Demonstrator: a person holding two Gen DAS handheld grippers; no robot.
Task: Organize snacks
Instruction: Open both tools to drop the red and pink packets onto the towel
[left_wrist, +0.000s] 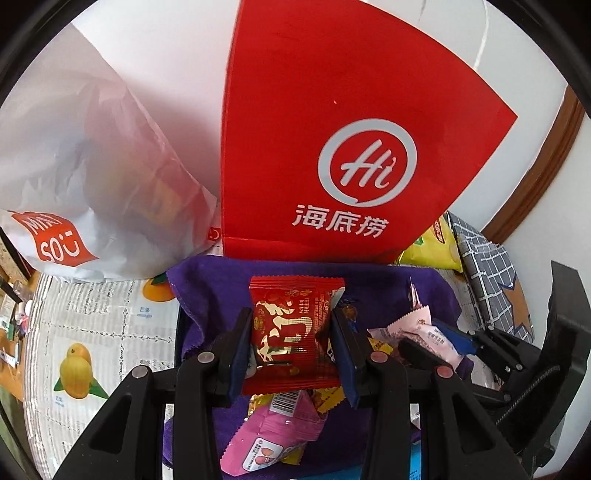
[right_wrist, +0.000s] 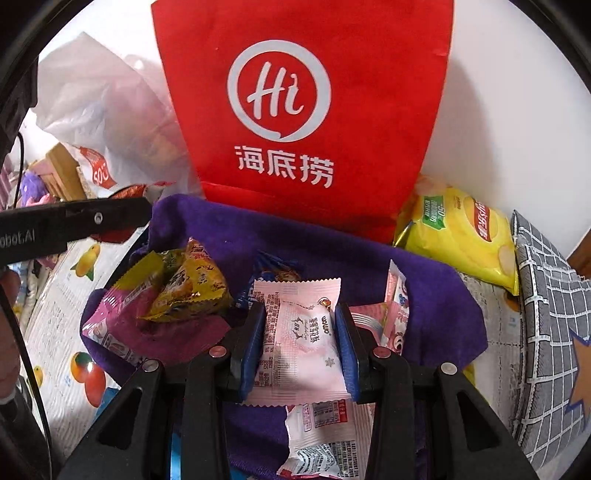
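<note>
My left gripper is shut on a red snack packet with gold print, held above a purple cloth strewn with snacks. My right gripper is shut on a pale pink snack packet, also above the purple cloth. The right gripper with its pink packet also shows in the left wrist view. Loose on the cloth lie yellow packets, a magenta packet and more pink packets. A magenta packet lies under my left gripper.
A red paper bag with a white "Hi" logo stands just behind the cloth; it also shows in the right wrist view. A white plastic bag lies to its left, a yellow chip bag and a grey checked cushion to its right. A fruit-print table cover lies underneath.
</note>
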